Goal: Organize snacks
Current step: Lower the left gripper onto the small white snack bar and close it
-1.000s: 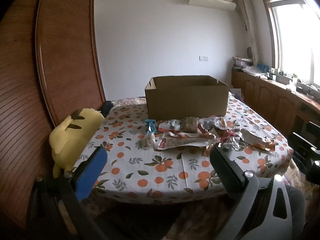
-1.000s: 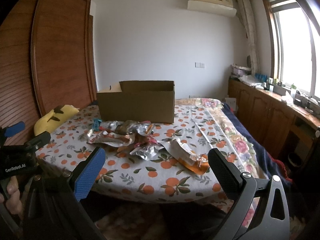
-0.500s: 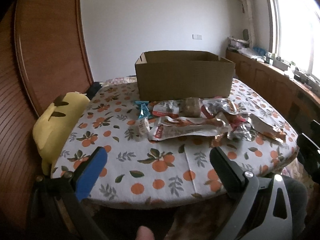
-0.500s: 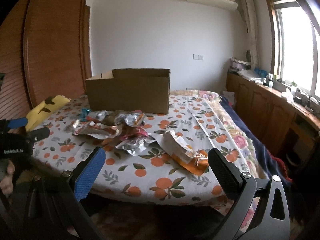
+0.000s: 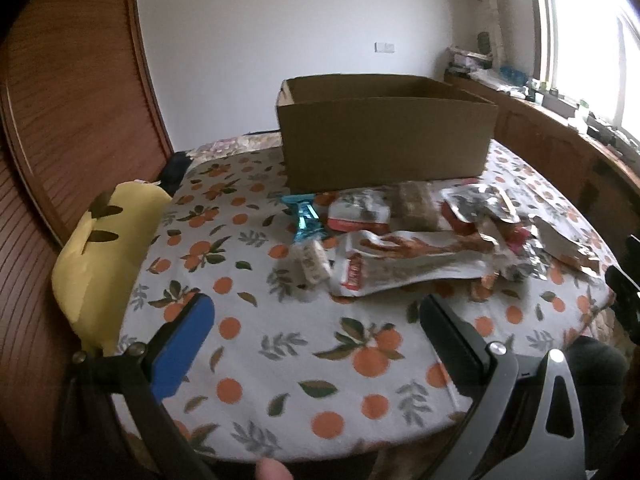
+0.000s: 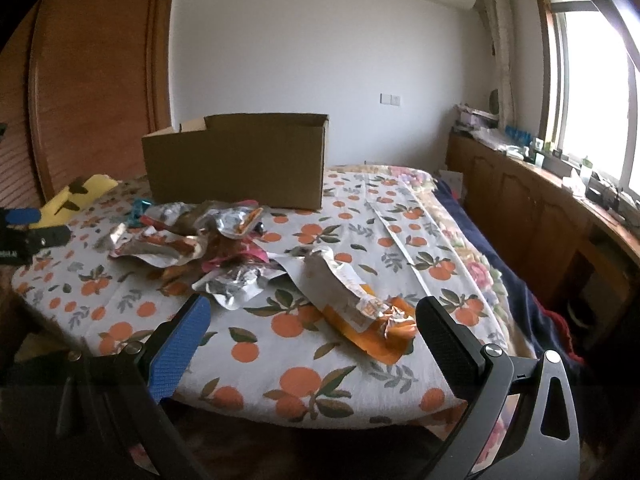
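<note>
An open cardboard box (image 5: 386, 140) (image 6: 240, 168) stands at the back of a table covered with an orange-print cloth (image 5: 280, 344) (image 6: 296, 380). In front of it lies a heap of snack packets: a long white-and-red bag (image 5: 404, 266), a teal wrapper (image 5: 306, 216), a small white bar (image 5: 312, 262), silver foil packs (image 6: 236, 284) and an orange-and-white bag (image 6: 360, 312). My left gripper (image 5: 316, 316) hovers open over the cloth, short of the packets. My right gripper (image 6: 312, 316) is open just before the orange-and-white bag. Neither holds anything.
A yellow plush toy (image 5: 104, 256) (image 6: 76, 196) rests at the table's left edge against a wooden panel (image 5: 60, 100). Wooden cabinets (image 6: 540, 216) run under the window on the right. A fingertip (image 5: 272, 472) shows at the bottom of the left wrist view.
Both grippers have moved forward and lower toward the table, so the snacks and box look larger. Both stayed open and nothing was picked up.
</note>
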